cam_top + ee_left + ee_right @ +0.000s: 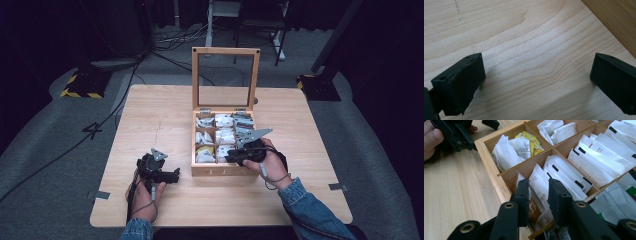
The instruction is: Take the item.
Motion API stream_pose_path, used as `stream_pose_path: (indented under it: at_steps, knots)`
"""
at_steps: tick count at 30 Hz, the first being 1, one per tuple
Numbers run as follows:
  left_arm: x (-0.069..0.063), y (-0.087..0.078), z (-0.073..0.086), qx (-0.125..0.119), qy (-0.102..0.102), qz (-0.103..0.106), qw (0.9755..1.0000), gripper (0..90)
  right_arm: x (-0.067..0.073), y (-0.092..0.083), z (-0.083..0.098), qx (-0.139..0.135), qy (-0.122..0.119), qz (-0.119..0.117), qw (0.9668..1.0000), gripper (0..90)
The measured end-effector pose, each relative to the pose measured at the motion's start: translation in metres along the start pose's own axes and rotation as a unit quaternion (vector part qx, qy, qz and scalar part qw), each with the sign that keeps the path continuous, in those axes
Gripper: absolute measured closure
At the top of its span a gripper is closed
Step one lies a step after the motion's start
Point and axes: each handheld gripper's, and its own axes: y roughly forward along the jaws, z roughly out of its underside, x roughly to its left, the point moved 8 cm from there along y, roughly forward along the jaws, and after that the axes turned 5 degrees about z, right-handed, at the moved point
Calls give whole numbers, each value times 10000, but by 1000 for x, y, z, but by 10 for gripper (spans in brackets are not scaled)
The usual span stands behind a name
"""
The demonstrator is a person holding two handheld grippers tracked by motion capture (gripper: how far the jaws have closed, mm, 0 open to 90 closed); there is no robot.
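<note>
The wooden tea box (223, 170) stands open on the tabletop (150, 115), its compartments full of packets. The right claw (537, 192) reaches into the front middle compartment, jaws narrow around a white tea packet (537, 185), seemingly gripping it, though not yet lifted. The left claw (536, 75) hovers wide and empty over bare wood just beside the box. No packet lies outside, so a removal looks barely begun.

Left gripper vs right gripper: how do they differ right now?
The left gripper has its jaws wide apart with nothing between them; the right gripper has its jaws nearly together around a white tea packet. The left sits over bare table; the right reaches into the wooden tea box. Both are black and hand-held.
</note>
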Motion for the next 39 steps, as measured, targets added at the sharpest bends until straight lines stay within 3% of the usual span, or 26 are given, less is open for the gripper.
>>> stream_pose_path:
  at_steps: [4,15,22,28,34,39]
  knots:
    - [0,0,0,-4,6,-4,10000,2,1,4,1,165,-28,-7,9999,774]
    - [0,0,0,-7,12,-5,10000,1,3,5,3,143,-157,89,9997,900]
    - [0,0,0,1,7,-2,10000,1,1,-8,-3,-151,-134,117,9997,900]
    - [0,0,0,1,6,-1,10000,1,-6,-29,-14,-588,-149,185,9980,900]
    - [0,0,0,5,6,-4,10000,1,-10,-54,-25,-1055,-69,245,9941,900]
    - [0,0,0,6,8,-5,10000,1,-11,-70,-31,-1264,-9,265,9916,900]
